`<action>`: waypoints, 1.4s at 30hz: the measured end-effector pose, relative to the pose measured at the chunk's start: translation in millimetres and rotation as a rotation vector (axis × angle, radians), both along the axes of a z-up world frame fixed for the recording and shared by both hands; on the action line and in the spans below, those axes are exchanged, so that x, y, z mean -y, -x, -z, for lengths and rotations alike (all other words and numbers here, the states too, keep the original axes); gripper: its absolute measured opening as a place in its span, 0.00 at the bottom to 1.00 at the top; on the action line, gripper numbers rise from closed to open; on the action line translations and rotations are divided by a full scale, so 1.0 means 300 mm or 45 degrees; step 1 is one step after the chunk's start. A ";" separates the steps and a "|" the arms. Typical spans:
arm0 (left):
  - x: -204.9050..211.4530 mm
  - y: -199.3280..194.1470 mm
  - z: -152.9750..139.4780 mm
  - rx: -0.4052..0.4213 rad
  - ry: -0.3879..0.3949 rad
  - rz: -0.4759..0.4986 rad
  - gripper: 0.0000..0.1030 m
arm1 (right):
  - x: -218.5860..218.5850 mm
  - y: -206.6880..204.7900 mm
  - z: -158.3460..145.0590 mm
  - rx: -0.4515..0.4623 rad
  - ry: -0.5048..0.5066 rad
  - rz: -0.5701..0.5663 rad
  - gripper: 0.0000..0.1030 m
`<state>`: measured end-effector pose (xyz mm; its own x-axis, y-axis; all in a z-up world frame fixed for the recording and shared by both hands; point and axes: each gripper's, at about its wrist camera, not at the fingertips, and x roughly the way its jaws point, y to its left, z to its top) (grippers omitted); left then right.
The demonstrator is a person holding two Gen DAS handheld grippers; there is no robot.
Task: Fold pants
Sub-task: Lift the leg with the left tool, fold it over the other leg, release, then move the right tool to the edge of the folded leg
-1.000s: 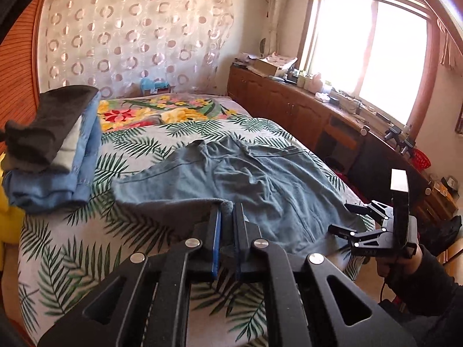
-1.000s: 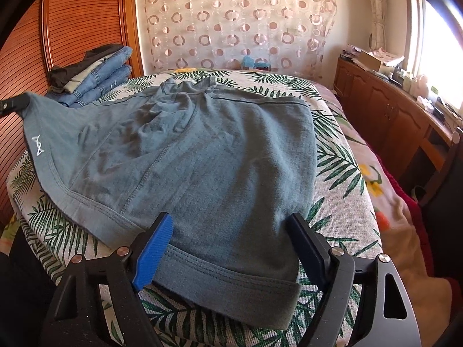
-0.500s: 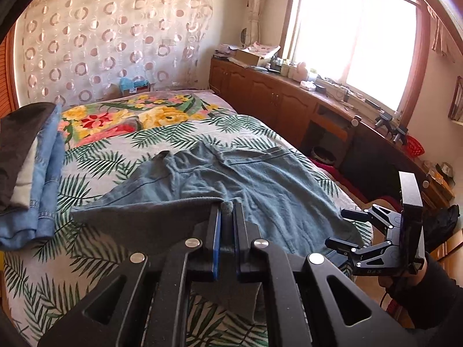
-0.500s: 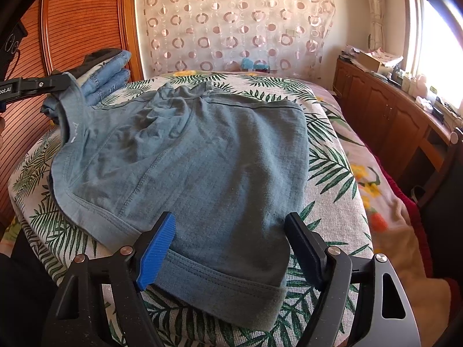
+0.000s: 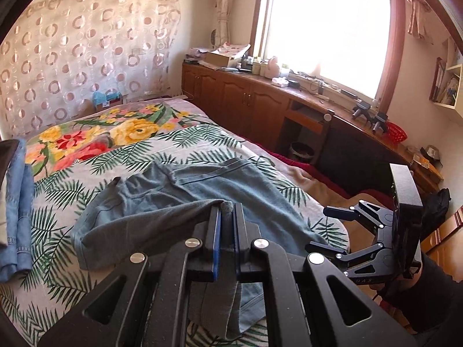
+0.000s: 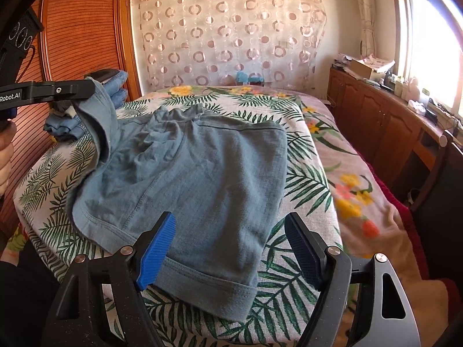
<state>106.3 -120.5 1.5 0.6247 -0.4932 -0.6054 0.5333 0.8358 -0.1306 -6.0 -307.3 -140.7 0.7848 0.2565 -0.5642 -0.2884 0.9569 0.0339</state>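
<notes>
While the blue-grey knit cotton pants (image 6: 202,179) lie spread flat on the palm-leaf printed bedspread (image 6: 306,173), one leg hem is pinched between the closed fingers of the left gripper (image 5: 227,217) and raised clear of the bed. Fabric is seen trapped between the blue pads, with a tail of cloth hanging below them. The other hem edge lies just ahead of the right gripper (image 6: 231,248), whose fingers are spread wide with nothing between them; the cloth passes between and beneath the tips, and contact cannot be told.

The step in hand is judged to be a fold of the lifted leg across onto the flat leg. For a clean result, the pinched hem should be carried over in a low arc and laid edge to edge on the hem ahead of the right fingers, with the seams matched before release. The flat leg could be pinned by the right fingers so it is not dragged. Bunching near the waistband, far beyond both tips, should be smoothed after.

A stack of folded denim garments (image 6: 115,86) sits beyond the left fingers.
</notes>
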 end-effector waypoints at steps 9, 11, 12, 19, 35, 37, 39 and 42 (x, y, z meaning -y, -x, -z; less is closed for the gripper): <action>0.063 -0.019 0.034 -0.016 -0.059 0.006 0.08 | 0.023 0.013 -0.003 0.010 -0.015 0.026 0.77; 0.066 -0.018 0.051 -0.026 -0.082 -0.002 0.09 | 0.024 0.013 0.003 0.006 -0.017 0.032 0.77; 0.064 -0.016 0.056 -0.035 -0.083 -0.007 0.13 | 0.024 0.011 0.005 0.004 -0.018 0.034 0.77; 0.006 0.002 0.077 -0.021 -0.094 -0.072 0.62 | 0.012 -0.002 0.004 -0.005 -0.020 0.038 0.77; -0.144 0.034 0.226 -0.107 -0.134 -0.214 0.78 | -0.031 -0.072 -0.004 0.000 -0.019 -0.041 0.63; -0.151 0.038 0.239 -0.116 -0.136 -0.219 0.78 | -0.039 -0.091 -0.005 -0.002 -0.020 -0.056 0.61; -0.159 0.041 0.252 -0.125 -0.135 -0.226 0.78 | -0.044 -0.104 0.000 -0.007 -0.026 -0.066 0.61; -0.169 0.040 0.267 -0.138 -0.134 -0.231 0.78 | -0.061 -0.132 0.005 -0.012 -0.020 -0.081 0.59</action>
